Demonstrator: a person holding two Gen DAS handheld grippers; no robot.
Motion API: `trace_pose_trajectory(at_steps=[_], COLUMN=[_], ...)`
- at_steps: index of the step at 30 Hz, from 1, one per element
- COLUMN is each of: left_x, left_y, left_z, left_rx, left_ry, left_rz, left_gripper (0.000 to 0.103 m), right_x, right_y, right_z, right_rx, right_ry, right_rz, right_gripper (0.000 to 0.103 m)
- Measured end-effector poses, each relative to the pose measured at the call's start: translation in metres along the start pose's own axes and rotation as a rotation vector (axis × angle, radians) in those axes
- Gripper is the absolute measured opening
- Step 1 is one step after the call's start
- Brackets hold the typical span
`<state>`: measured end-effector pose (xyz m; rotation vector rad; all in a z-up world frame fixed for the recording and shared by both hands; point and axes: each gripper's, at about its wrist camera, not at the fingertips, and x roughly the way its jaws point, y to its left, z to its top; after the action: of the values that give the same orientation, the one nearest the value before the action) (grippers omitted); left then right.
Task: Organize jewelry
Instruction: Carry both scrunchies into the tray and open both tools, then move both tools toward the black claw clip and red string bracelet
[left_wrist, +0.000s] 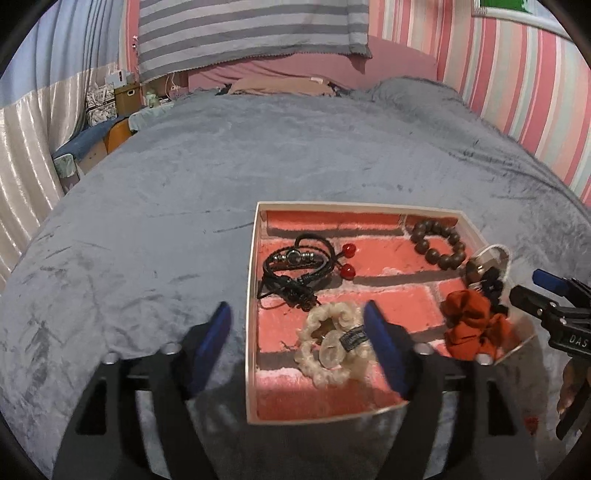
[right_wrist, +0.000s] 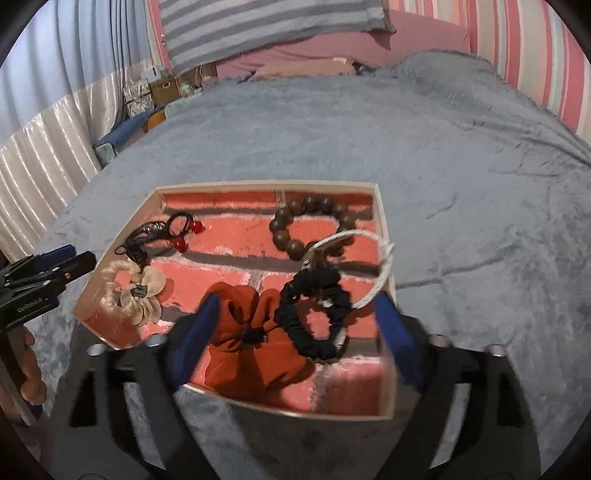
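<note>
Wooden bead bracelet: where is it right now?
The wooden bead bracelet lies in the tray's far right corner in both wrist views, flat on the brick-print lining, just beyond the black scrunchie and white cord ring.

Bead bracelet (right_wrist: 311, 228) and scrunchies (right_wrist: 315, 317) inside tray (right_wrist: 387, 236) on bed (right_wrist: 461, 177)
</note>
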<state>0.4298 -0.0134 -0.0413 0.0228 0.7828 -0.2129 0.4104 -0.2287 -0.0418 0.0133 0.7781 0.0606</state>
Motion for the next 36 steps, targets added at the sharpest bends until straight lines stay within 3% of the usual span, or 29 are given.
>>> trace_pose_trajectory(at_steps=[2,7,13,18,26,36], left_x=[-0.014,-0.050,-0.082,-0.103,-0.097,-0.085], left_y=[0.002,0.006,-0.001,-0.016,-0.042,-0.056], left_z=[-0.002,-0.021,-0.059,-0.098,-0.143,-0.161], left_rx=[-0.008,-0.024,-0.036,-0.026,-0.036,0.013], left_ry=[-0.016,-0.064,-0.076,-0.097,-0.024,-0.017], left_rz=[-0.001,0.002,0.009,0.027,-0.014,0.003], left_gripper=[0.082,0.092,0.092,0.098,0.098,0.098], right_x=[-0.016,-0.053,-0.084,-0.094,-0.077,-0.070], right_y=[-0.002,-0.009,-0.012,-0.013,-0.005,-0.010], right_z=[-0.004,-0.034,-0.085,-0.125,-0.170,-0.176], right_rx=[-0.011,-0.027,-0.034,-0.026,-0.055,-0.016], right_ry=[-0.017,-0.067,-0.110,-0.081,0.010,0.011], right_rz=[-0.011,-0.061,-0.136,-0.140,-0.167,-0.164], right_gripper=[0.099,0.099,0.099,0.099,0.099,0.096])
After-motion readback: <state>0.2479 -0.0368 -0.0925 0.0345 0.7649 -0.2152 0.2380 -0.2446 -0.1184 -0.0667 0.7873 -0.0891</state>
